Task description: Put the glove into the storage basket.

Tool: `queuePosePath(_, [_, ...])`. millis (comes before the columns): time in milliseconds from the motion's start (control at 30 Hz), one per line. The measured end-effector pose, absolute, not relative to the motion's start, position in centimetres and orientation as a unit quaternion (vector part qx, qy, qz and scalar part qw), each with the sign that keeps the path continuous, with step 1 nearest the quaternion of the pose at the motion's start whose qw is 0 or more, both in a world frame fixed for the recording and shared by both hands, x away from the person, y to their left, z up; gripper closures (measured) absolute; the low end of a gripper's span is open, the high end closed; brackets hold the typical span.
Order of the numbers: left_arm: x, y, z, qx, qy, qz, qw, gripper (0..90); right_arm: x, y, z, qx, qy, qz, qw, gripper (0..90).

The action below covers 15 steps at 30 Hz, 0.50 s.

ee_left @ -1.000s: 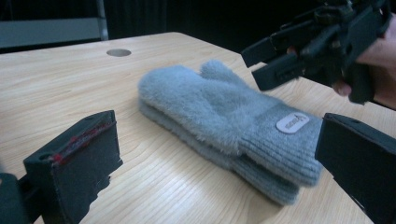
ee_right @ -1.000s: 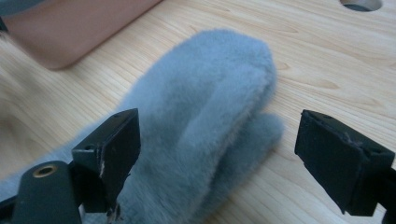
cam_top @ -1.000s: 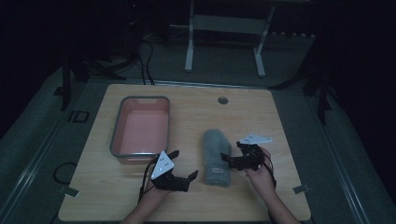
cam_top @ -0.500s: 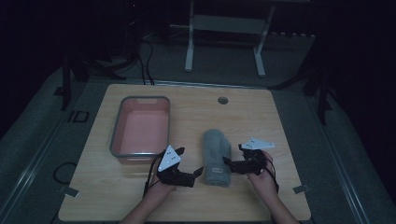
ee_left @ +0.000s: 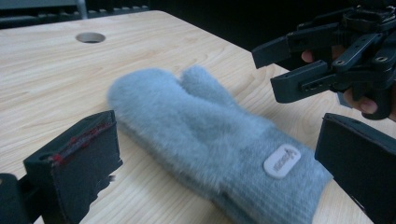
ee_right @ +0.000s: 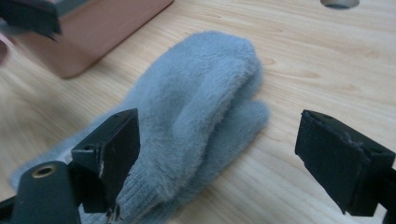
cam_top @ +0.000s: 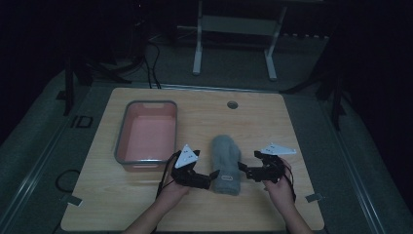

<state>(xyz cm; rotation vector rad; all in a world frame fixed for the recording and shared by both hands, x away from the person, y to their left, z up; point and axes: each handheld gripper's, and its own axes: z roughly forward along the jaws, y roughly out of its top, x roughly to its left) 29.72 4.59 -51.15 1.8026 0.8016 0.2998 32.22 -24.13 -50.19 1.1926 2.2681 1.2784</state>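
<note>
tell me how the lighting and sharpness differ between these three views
High view: dim and underexposed, the surroundings almost black, though the mitten and pink tray stay readable. Left gripper view: bright, but the mitten's fuzzy end looks soft or smeared, while the cuff label is crisper. Right gripper view: bright, the mitten fairly sharp, the tray and the other tool at top left blurred.
</note>
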Motion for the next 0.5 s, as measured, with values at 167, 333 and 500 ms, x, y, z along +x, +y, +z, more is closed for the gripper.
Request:
queuePosePath(167, [31.1, 3.5, -51.6, 0.769, 0.352, 0.108, 0.522, 0.2, 32.8, -24.0, -50.5, 0.44, 0.771, 0.444, 0.12, 11.8])
queuePosePath(333, [31.9, 2.6, -52.6, 0.782, 0.377, 0.13, 0.479, 3.4, 33.4, -22.9, -51.6, 0.446, 0.781, 0.421, 0.115, 14.7])
queuePosePath(500, [32.5, 2.5, -53.4, 0.783, 0.393, 0.11, 0.469, 8.4, 33.9, -22.3, -52.6, 0.457, 0.78, 0.416, 0.103, 27.5])
